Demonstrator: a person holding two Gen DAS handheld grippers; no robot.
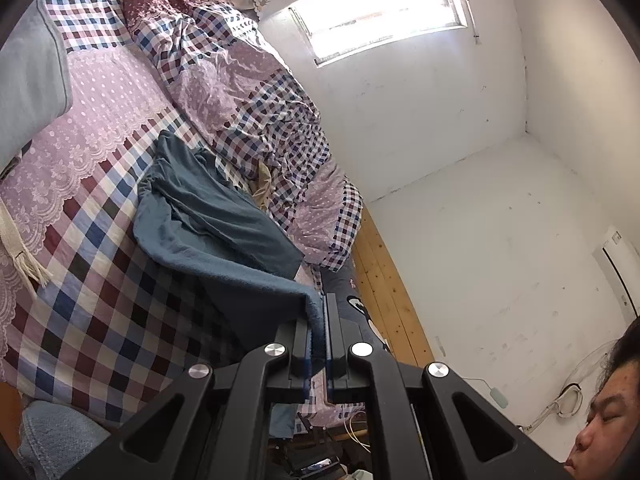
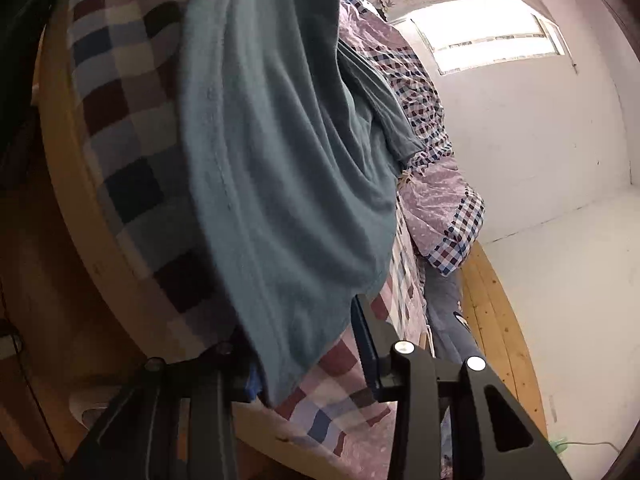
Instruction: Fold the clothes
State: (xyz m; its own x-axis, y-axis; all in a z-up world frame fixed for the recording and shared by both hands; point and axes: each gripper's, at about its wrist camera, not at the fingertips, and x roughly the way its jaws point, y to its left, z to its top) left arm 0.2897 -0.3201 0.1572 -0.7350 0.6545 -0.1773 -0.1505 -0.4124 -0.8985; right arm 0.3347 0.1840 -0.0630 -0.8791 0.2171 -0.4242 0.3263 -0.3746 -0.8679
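A teal garment (image 1: 208,216) lies crumpled on the checked bed sheet (image 1: 92,280). One corner is lifted off the bed, and my left gripper (image 1: 323,308) is shut on that corner's edge. In the right wrist view the same teal garment (image 2: 280,152) fills the middle and hangs down over the bed's side. My right gripper (image 2: 308,320) has its jaws apart. The cloth drapes over and hides the left finger, while the right finger (image 2: 362,328) stands free beside the cloth edge, with checked sheet showing in the gap.
A rumpled checked and pink quilt (image 1: 256,112) is heaped along the wall side of the bed. A grey pillow (image 1: 28,92) lies at the far left. The wooden bed frame (image 2: 80,208) runs below the sheet. A person's head (image 1: 608,412) shows at lower right.
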